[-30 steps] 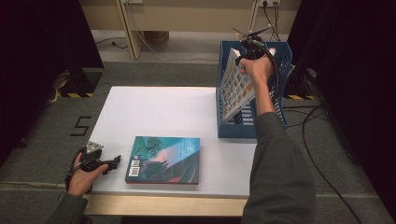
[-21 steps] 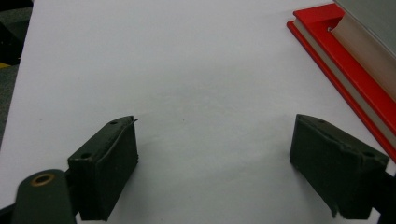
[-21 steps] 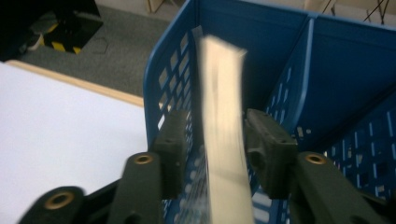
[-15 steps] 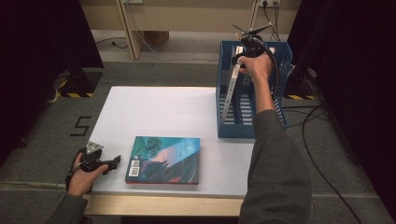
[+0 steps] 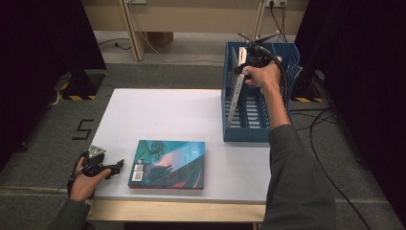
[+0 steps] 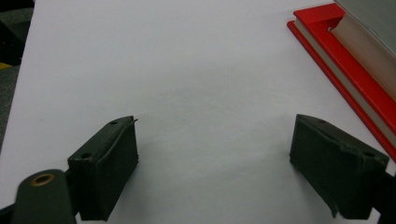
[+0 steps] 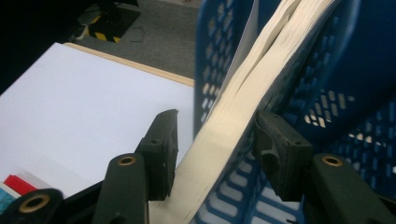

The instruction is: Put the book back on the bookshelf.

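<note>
A pale book (image 5: pixel 235 93) stands on edge inside the blue slotted basket (image 5: pixel 246 136), leaning by its left wall. My right gripper (image 5: pixel 242 67) hovers at the book's top. In the right gripper view its jaws have just been opening, and the right gripper (image 7: pixel 217 140) stands open astride the book's page edge (image 7: pixel 261 70), with a gap at the left pad. A teal-covered book (image 5: pixel 167 164) lies flat near the table's front edge. My left gripper (image 5: pixel 116 166) rests just left of it, and the left gripper (image 6: pixel 215 158) is open over bare table, the book's red edge (image 6: pixel 345 70) to its right.
The white table (image 5: pixel 163 115) has free room across its middle and left. The basket sits at the table's right rear corner. Cables (image 5: pixel 325 120) trail over the grey floor to the right, and dark curtains hang on both sides.
The pale book has swung from a tilt with its cover showing to standing on edge in the basket. The right jaws have opened off it. The left hand has stayed put.
</note>
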A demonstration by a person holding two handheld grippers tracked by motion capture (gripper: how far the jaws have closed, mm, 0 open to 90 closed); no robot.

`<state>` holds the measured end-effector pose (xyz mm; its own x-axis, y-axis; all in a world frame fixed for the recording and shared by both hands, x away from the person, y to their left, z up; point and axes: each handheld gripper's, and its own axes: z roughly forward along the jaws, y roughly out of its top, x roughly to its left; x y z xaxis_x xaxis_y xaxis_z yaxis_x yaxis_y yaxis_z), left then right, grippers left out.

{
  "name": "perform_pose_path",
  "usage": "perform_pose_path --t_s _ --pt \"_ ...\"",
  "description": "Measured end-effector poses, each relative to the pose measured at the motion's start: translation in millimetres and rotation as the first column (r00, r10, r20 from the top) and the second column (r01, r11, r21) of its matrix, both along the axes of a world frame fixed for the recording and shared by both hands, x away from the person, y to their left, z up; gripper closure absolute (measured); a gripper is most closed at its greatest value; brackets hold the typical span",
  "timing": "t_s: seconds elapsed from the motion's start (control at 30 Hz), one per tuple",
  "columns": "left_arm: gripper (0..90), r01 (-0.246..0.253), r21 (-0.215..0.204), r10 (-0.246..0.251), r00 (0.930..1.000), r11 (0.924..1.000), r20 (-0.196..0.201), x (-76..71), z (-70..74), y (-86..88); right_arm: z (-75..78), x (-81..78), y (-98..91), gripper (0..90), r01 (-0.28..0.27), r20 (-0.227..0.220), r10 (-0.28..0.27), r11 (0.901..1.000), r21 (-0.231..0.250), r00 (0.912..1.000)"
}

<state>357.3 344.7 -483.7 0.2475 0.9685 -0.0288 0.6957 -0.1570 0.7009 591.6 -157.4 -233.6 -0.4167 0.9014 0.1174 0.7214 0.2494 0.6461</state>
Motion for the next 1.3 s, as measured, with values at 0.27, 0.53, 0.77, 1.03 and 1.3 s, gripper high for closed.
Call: perform_pose_path --t_s 0.27,0.53,0.77,1.03,1.3 --pt "14.3 0.0 -0.001 0.0 1.0 1.0 0.0 -0.1 0.0 0.0 -3.2 6.7 25.8 53.7 -0.049 0.009 0.048 0.9984 0.028 0.9988" --pt "14.4 0.0 -0.003 0.0 1.0 1.0 0.0 -0.1 0.0 0.4 -1.9 6.5 31.5 47.2 -0.048 0.001 0.048 0.9987 0.015 0.9988" --pt "14.5 0.0 -0.002 0.0 1.0 1.0 0.001 -0.1 -0.1 0.1 -4.3 -17.0 21.3 41.4 -0.083 -0.011 0.084 0.9939 0.072 0.9964" --pt "14.3 0.0 -0.002 0.0 1.0 1.0 0.003 0.0 -0.3 0.0 -15.7 -27.4 21.8 57.5 -0.163 -0.006 0.163 0.9864 0.02 0.9865" --pt "14.3 0.0 0.0 0.0 1.0 1.0 -0.001 0.0 0.1 0.1 -14.9 -21.0 28.7 60.7 -0.181 -0.001 0.181 0.9829 -0.036 0.9835"
